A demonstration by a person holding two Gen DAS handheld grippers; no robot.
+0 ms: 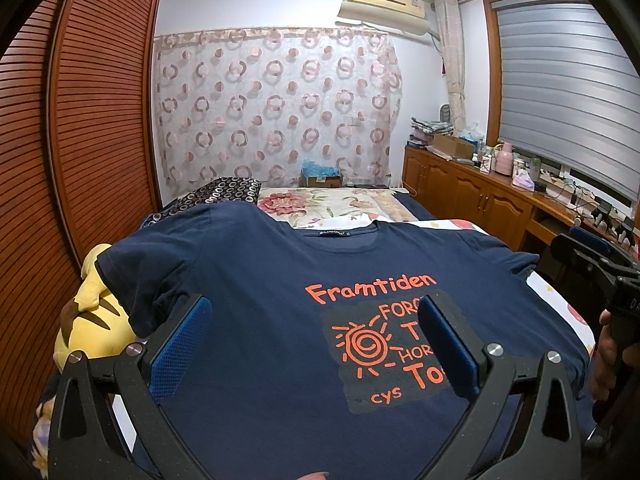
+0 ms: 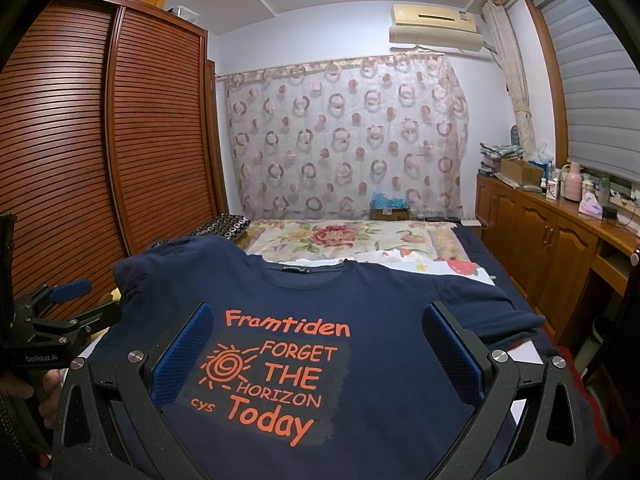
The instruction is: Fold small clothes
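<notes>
A navy T-shirt with an orange print lies spread flat, front up, on the bed, collar away from me. It also shows in the right wrist view. My left gripper is open and empty, hovering above the shirt's lower left part. My right gripper is open and empty above the shirt's middle, around the print. The right gripper shows at the right edge of the left wrist view; the left gripper shows at the left edge of the right wrist view.
A yellow plush toy lies left of the shirt by the wooden wardrobe. A floral quilt and a dark patterned pillow lie beyond the collar. A cluttered wooden cabinet runs along the right wall.
</notes>
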